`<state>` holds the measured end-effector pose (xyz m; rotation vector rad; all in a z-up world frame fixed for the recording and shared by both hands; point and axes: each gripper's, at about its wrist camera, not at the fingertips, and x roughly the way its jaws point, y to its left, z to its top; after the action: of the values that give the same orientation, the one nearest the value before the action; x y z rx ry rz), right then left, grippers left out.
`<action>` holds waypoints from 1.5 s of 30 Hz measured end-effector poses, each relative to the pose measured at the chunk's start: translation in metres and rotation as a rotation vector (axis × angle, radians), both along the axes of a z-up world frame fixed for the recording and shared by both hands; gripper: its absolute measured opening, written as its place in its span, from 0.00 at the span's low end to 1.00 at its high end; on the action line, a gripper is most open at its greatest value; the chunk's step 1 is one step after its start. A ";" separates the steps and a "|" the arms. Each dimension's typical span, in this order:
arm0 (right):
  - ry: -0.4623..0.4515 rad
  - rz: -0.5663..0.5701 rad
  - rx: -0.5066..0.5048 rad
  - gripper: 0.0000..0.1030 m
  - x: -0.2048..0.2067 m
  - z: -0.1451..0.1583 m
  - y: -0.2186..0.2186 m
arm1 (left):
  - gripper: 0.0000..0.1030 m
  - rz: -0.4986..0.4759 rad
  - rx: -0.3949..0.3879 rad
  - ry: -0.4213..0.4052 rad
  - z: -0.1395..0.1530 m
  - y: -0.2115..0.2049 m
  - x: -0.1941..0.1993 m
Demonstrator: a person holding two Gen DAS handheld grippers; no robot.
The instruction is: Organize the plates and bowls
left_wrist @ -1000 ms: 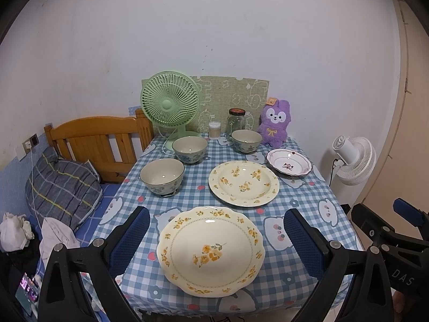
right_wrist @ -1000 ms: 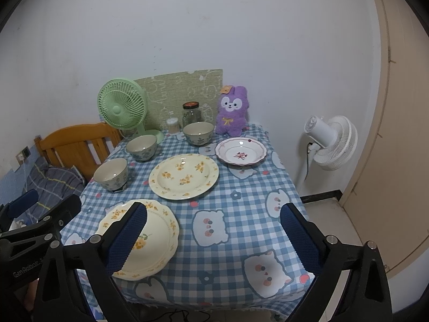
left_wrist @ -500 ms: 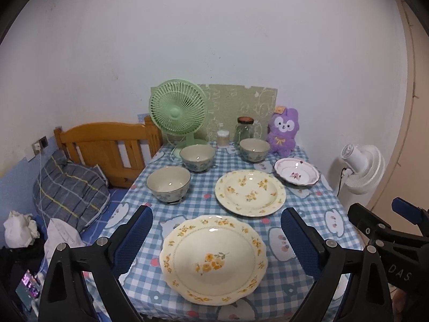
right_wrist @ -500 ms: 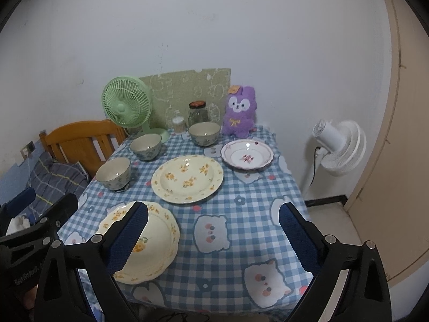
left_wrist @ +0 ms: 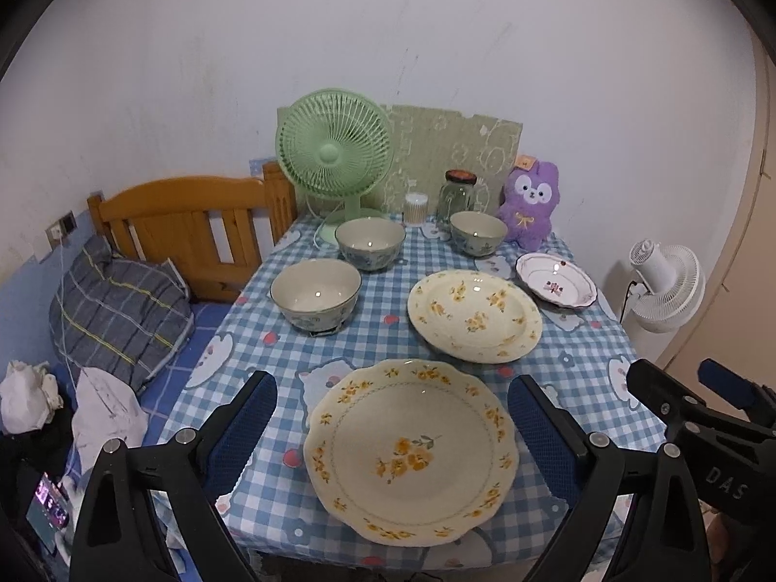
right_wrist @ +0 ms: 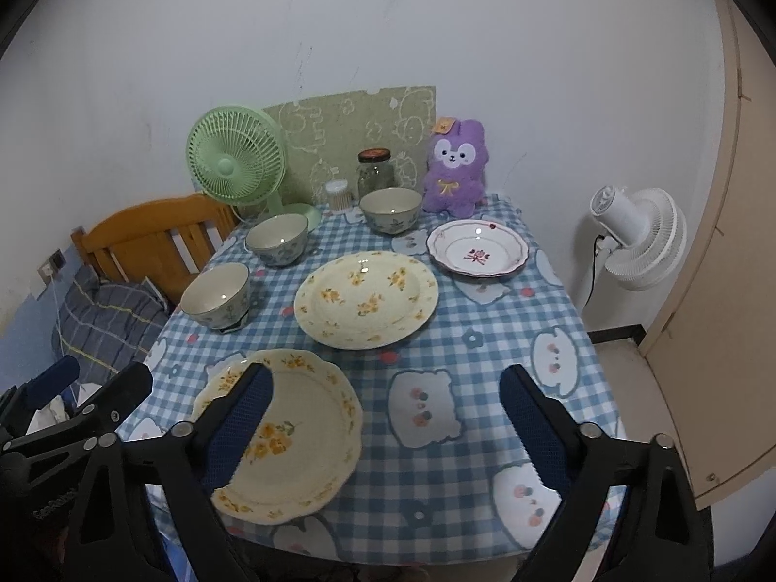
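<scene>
On the blue checked tablecloth (left_wrist: 582, 363) lie a near yellow-flowered plate (left_wrist: 410, 451), also in the right wrist view (right_wrist: 291, 436), a second flowered plate (left_wrist: 474, 314) behind it, and a small pink-rimmed plate (left_wrist: 555, 281) at the right. Three bowls stand at the left and back: near left bowl (left_wrist: 316, 293), middle bowl (left_wrist: 370, 242), far bowl (left_wrist: 477, 233). My left gripper (left_wrist: 393, 431) is open, its fingers above and either side of the near plate. My right gripper (right_wrist: 383, 422) is open over the cloth, right of that plate.
A green fan (left_wrist: 334, 155), a glass jar (left_wrist: 457, 191), a cotton-swab pot (left_wrist: 416, 208) and a purple plush (left_wrist: 529, 203) stand along the back wall. A wooden bed frame (left_wrist: 189, 228) with bedding lies left. A white fan (left_wrist: 667, 286) stands right.
Both grippers have moved slightly nearer the table and lower; the plates look larger and the near plate sits between the left fingers. Nothing on the table has moved.
</scene>
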<state>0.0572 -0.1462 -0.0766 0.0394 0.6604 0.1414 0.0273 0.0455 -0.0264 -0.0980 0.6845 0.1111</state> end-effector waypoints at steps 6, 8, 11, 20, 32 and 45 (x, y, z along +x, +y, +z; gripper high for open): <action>0.026 -0.008 -0.021 0.89 0.016 -0.015 0.028 | 0.86 -0.029 0.007 0.053 -0.021 0.016 0.019; 0.035 -0.012 -0.032 0.88 0.023 -0.022 0.035 | 0.85 -0.039 -0.002 0.073 -0.031 0.023 0.027; 0.048 -0.015 -0.046 0.87 0.031 -0.033 0.046 | 0.84 -0.046 -0.005 0.095 -0.044 0.032 0.036; 0.116 -0.016 -0.091 0.80 0.055 -0.075 0.072 | 0.78 -0.046 -0.022 0.193 -0.088 0.052 0.059; 0.215 -0.055 -0.095 0.76 0.078 -0.130 0.081 | 0.75 -0.095 -0.023 0.275 -0.136 0.057 0.083; 0.283 -0.084 -0.099 0.61 0.085 -0.153 0.082 | 0.54 -0.100 -0.050 0.340 -0.159 0.061 0.097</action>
<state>0.1425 -0.0638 -0.2300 -0.0082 0.9463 0.0219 0.1245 0.1067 -0.1850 -0.0935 1.0307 0.0139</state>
